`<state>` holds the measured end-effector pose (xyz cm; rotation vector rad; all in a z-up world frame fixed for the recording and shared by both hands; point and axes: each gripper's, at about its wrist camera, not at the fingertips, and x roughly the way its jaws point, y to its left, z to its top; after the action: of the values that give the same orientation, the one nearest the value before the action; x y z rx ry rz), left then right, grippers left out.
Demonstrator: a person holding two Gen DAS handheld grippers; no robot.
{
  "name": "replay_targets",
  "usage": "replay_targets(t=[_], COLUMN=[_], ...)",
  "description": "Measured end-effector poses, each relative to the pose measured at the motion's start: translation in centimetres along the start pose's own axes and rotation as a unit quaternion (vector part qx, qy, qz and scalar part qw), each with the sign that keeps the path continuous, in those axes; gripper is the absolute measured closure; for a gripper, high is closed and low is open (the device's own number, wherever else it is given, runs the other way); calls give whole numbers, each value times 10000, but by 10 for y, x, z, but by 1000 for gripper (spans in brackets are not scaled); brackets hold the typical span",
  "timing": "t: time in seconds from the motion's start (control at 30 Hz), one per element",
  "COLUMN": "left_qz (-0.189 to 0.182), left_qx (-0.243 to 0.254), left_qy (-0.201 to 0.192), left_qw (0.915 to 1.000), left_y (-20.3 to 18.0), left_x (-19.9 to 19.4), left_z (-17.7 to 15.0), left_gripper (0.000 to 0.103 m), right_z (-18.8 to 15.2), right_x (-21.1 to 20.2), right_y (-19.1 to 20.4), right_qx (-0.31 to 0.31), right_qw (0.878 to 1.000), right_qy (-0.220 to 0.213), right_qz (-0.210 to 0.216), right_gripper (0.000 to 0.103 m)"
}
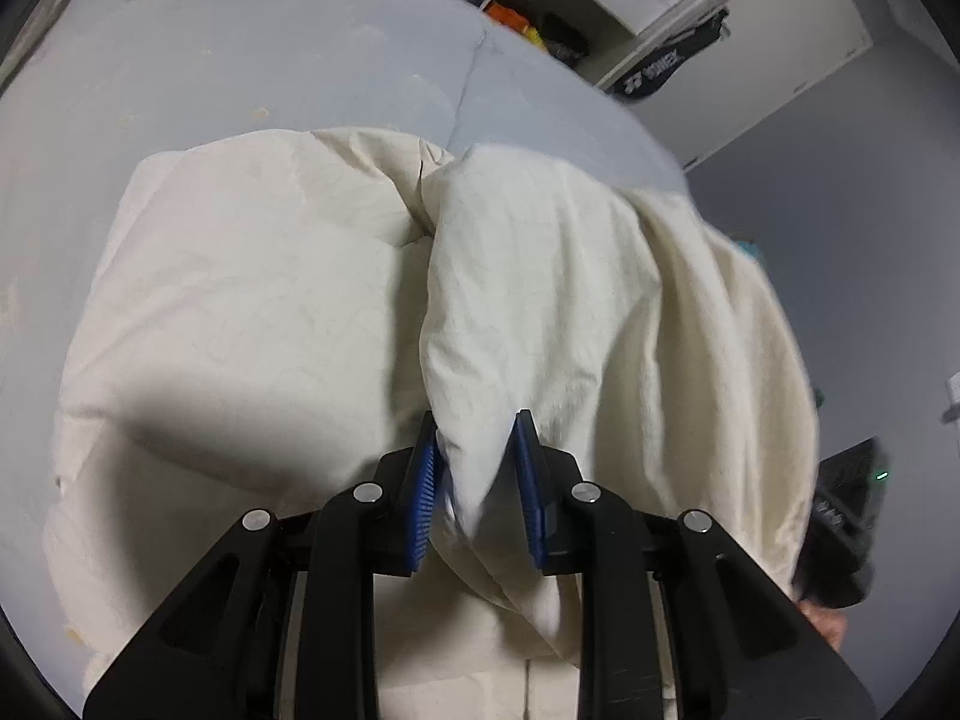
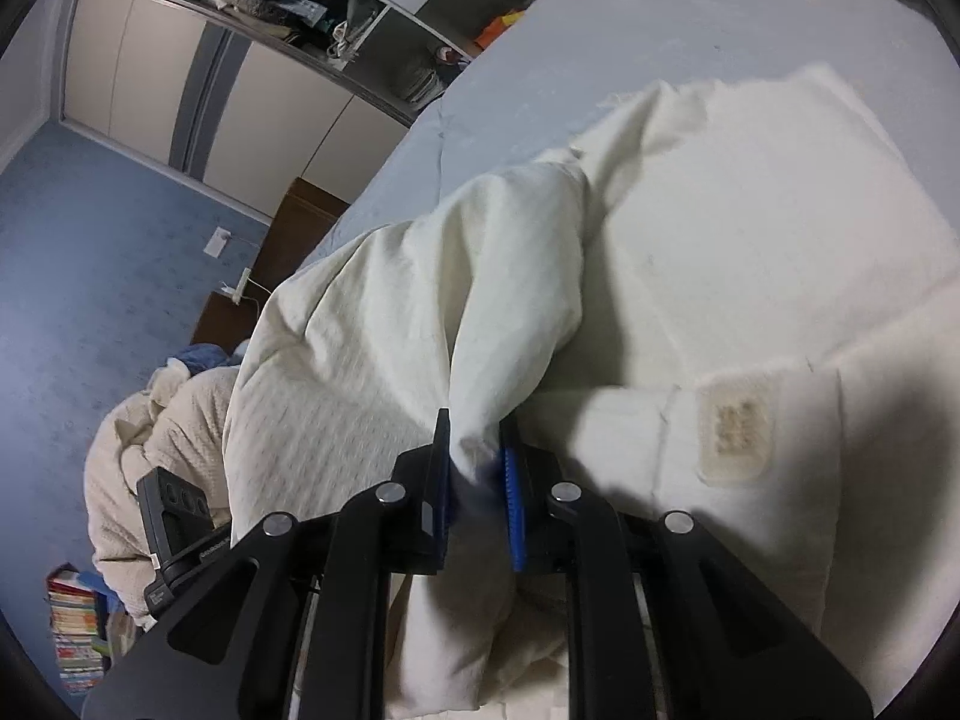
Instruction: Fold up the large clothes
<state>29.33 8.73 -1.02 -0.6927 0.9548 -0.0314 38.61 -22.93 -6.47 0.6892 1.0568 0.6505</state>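
A large cream garment [image 1: 270, 312] lies on the pale blue bed [image 1: 240, 60]. My left gripper [image 1: 477, 420] is shut on a bunched fold of the garment [image 1: 510, 300] and holds it lifted above the rest. In the right wrist view my right gripper [image 2: 477, 420] is shut on another lifted fold of the same cream garment [image 2: 510, 276]. A rectangular patch label [image 2: 738, 426] shows on the flat part to the right. Part of the garment hangs over the bed's edge [image 2: 336, 360].
Open wardrobe shelves [image 1: 540, 18] stand beyond the bed. Blue carpet floor [image 2: 90, 252] lies left of the bed, with a second cream heap of cloth [image 2: 156, 420], a stack of books [image 2: 75, 642] and a wooden bed frame [image 2: 288, 228].
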Motion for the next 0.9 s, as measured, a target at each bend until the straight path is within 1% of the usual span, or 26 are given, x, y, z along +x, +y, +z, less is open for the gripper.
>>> replay_targets(t=[0.03,0.1,0.13,0.2,0.27,0.33,0.37,0.43,0.47,0.5,0.57,0.6,0.63,0.67,0.73,0.77,0.8,0.87,0.9], left_qz=[-59,-82,-49,-79,-88,-88,-94,-88,-89,-92,-1,59,136,203,399,483,559,615,615], left_qx=[14,129,234,320,373,447,526,800,903,967,1074,1103,1125,1127,1111,1101,1093,1079,1061], left_qy=[-81,-233,-356,-545,-818,-1023,-1078,-1102,-1061,-989,-816,-752,-675,-592,-391,-290,-214,-85,-61], left_qw=[9999,9996,9991,9980,9959,9937,9927,9906,9902,9903,9909,9910,9913,9917,9922,9923,9922,9922,9924], left_y=[1,0,-4,-13,-21,-31,-39,-54,-58,-61,-66,-66,-64,-61,-54,-47,-41,-32,-28], left_x=[-7,-23,-33,-48,-64,-75,-77,-75,-74,-70,-55,-47,-40,-33,-17,-11,-6,4,4], left_z=[-3,-10,-12,-15,-21,-27,-31,-40,-46,-51,-56,-59,-64,-66,-66,-68,-70,-73,-78], left_gripper=[79,79,79,75,74,70,70,69,69,69,69,69,69,69,69,69,68,67,66], right_z=[0,0,1,3,5,4,3,-5,-10,-19,-32,-42,-48,-57,-67,-70,-70,-73,-75], right_x=[-2,-12,-17,-32,-50,-63,-66,-66,-64,-60,-53,-47,-44,-39,-25,-19,-14,-7,-6], right_y=[-2,-4,-3,0,7,21,30,52,63,77,90,96,98,100,95,86,79,65,61], right_qx=[36,44,15,-79,-161,-400,-570,-1054,-1341,-1748,-2239,-2522,-2682,-2923,-3075,-3019,-2939,-2839,-2836], right_qw=[10000,9999,9999,9996,9984,9961,9950,9916,9886,9828,9731,9660,9613,9531,9442,9437,9450,9477,9478], right_qy=[-9,-33,-76,-261,-542,-773,-806,-732,-659,-562,-410,-324,-299,-266,-124,-12,64,108,100], right_qz=[62,140,100,48,-24,-112,-132,-145,-165,-215,-364,-472,-553,-735,-1175,-1352,-1431,-1457,-1456], right_gripper=[89,84,83,77,64,63,63,63,63,63,63,63,63,63,63,63,63,63,63])
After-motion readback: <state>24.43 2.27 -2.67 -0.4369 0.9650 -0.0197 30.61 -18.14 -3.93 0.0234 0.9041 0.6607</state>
